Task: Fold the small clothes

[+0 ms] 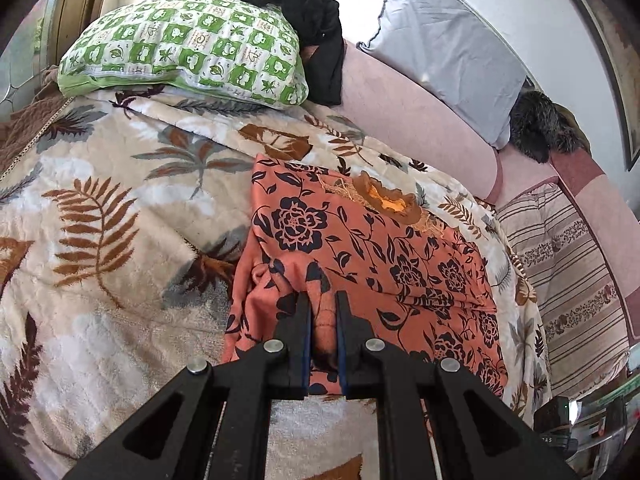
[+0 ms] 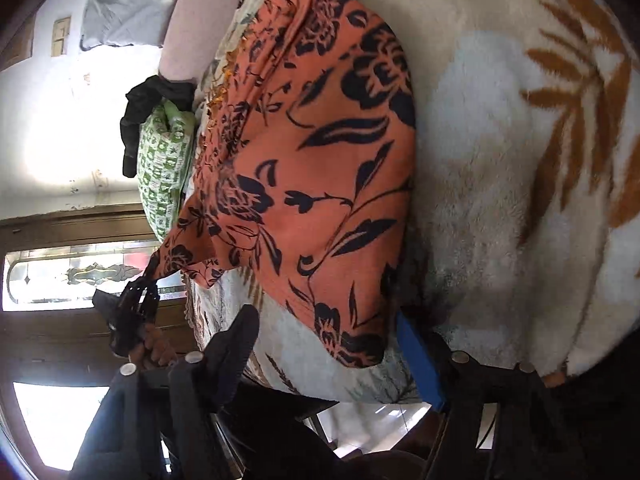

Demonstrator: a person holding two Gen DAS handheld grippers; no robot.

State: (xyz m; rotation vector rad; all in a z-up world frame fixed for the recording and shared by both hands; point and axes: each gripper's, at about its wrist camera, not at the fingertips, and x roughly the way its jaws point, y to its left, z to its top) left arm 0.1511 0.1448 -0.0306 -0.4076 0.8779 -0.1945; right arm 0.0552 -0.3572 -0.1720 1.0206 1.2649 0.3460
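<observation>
- Our left tongs [image 1: 323, 312] are clamped on a bunched fold of the orange floral garment [image 1: 372, 248], lifting that corner off the bed.
- The rest of the garment lies on the leaf-print blanket [image 1: 120, 208], near the bed's edge by the pink bolster [image 1: 420, 120].
- Our right tongs [image 2: 332, 344] stand apart, gripping nothing; the garment's hem lies between the fingers, and motion blur smears the view.
- The green pillow [image 1: 188, 48] partly hides a black cloth [image 1: 304, 12].

Green pillow [image 1: 184, 48], grey cushion [image 1: 448, 44], leaf-print blanket [image 1: 100, 208]
</observation>
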